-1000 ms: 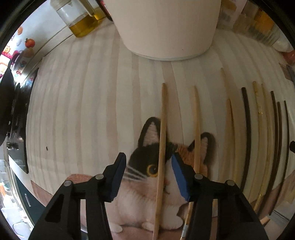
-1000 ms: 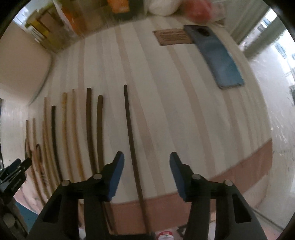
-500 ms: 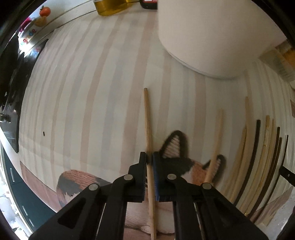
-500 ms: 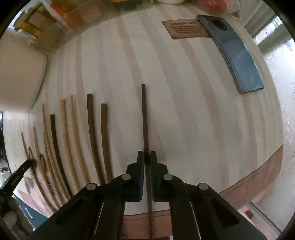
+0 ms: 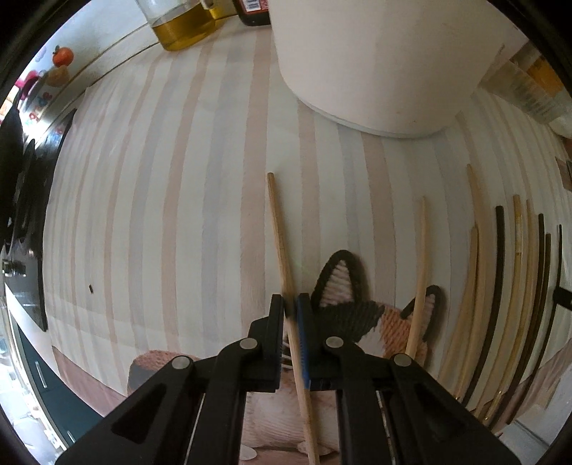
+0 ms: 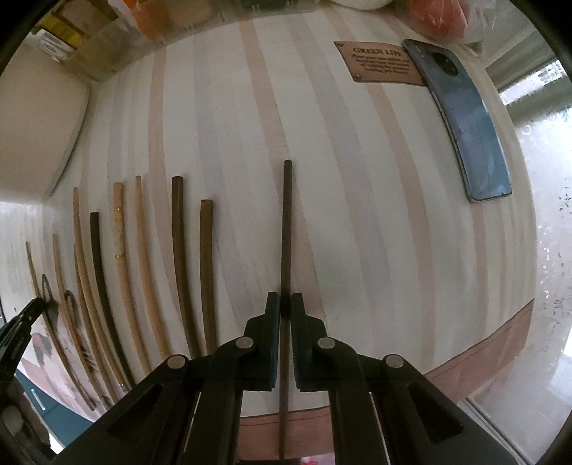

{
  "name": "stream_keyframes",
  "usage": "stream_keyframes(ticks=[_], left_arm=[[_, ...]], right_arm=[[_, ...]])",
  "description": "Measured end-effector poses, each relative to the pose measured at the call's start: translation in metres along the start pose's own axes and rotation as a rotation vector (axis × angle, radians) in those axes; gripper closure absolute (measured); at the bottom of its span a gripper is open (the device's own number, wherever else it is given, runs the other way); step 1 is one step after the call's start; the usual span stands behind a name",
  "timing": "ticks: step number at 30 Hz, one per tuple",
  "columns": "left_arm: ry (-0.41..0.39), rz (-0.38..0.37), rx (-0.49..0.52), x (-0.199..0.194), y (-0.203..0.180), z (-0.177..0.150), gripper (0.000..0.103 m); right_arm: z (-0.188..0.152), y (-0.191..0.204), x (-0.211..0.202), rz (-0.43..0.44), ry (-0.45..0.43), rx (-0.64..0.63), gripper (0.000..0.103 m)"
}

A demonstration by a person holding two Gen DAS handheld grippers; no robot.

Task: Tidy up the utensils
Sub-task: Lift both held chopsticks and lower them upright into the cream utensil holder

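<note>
Both tongs point down at the table and both are squeezed tight on a chopstick. Left tongs (image 5: pixel 293 309), made of black plastic with a blue pad on one side, pinch a thin pale wooden chopstick (image 5: pixel 277 229) near its middle. That stick is long, round and smooth, and it runs away from the tongs over the striped cloth. Just under these tongs lies a fuzzy woven mat shaped like a cat (image 5: pixel 352 304), with black pointy ears and an orange patch. A second pale chopstick (image 5: pixel 420 272) lies across one cat ear. Right tongs (image 6: pixel 282 307) pinch a dark brown chopstick (image 6: pixel 286 229), which is straight and thin and lies well apart from the others. To its left sits a row of chopsticks (image 6: pixel 178 257) side by side on the table, some dark brown, some light tan, one almost black, and one pale one with a small gold band. The table (image 6: pixel 357 214) is covered with a flat cloth with soft pink, grey and cream stripes and a plain pink edge near the tongs. Farther off, in the left view, stands a big round white pot (image 5: pixel 375 64) with smooth sides, and behind it a glass jug with yellow oil (image 5: pixel 182 28). Far away in the right view lie a brown label with writing (image 6: pixel 380 64) and a shiny blue phone (image 6: pixel 464 121), face down, near the table's edge.
</note>
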State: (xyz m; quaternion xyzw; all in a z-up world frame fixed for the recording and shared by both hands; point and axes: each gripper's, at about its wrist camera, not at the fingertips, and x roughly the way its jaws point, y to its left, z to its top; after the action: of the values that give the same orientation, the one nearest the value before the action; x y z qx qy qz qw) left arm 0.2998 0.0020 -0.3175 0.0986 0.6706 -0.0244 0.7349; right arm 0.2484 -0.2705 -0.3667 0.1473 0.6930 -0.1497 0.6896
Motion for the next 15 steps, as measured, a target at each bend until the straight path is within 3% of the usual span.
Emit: stream_keyframes(ticks=[3, 7, 15], left_arm=[[-0.007, 0.017, 0.001, 0.000, -0.009, -0.001, 0.098], [-0.053, 0.019, 0.001, -0.017, -0.006, -0.004, 0.099], [-0.153, 0.005, -0.009, -0.063, -0.003, -0.002, 0.099]], right_arm=[[0.009, 0.003, -0.003, -0.012, -0.022, -0.006, 0.097], [-0.002, -0.005, -0.005, 0.057, -0.045, 0.026, 0.098], [-0.024, 0.002, -0.034, 0.112, -0.150, 0.043, 0.098]])
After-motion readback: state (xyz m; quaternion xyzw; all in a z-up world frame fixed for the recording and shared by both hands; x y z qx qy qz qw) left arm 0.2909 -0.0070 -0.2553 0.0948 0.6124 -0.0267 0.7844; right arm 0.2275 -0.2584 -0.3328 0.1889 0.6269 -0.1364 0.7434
